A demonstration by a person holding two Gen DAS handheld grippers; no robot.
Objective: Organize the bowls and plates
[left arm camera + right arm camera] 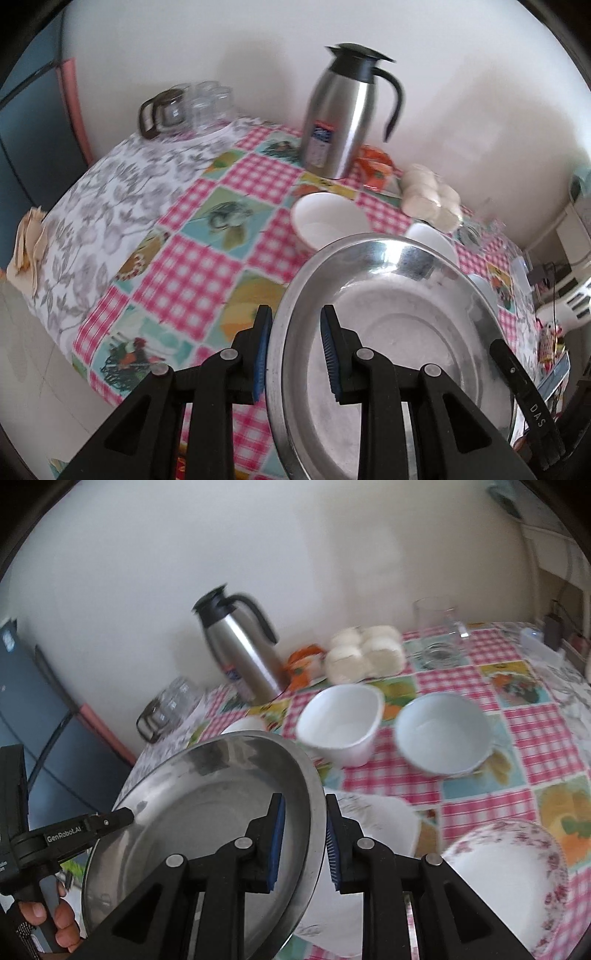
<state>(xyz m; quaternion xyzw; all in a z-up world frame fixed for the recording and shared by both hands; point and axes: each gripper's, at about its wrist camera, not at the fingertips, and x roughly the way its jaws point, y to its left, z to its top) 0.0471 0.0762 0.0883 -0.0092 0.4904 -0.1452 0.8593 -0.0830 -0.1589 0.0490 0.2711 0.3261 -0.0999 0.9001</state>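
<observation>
Blue-padded fingers of the left gripper (pixel 295 354) fill the bottom of the left wrist view, clamped across the near rim of a steel plate (pixel 388 332), one pad outside the rim and one inside the dish. From the right wrist view the right gripper (pixel 304 843) grips the opposite rim of that same plate (pixel 192 812) the same way, and the left gripper's finger shows at the plate's far edge in the lower left, with a hand (pixel 59 919) beneath it. So the plate hangs between both grippers, tilted, above the checked tabletop (pixel 192 266), each gripper on its own side.

Everything else lies ahead and to the right in the right wrist view: two white bowls (pixel 340 727) side by side mid-frame, a white plate (pixel 380 823) directly under the right gripper, and a floral bowl (pixel 509 878) at lower right. A steel thermos (pixel 340 110) stands toward the wall. Judging from this, the steel plate would likely go down toward the white plate, nearer the right gripper.
</observation>
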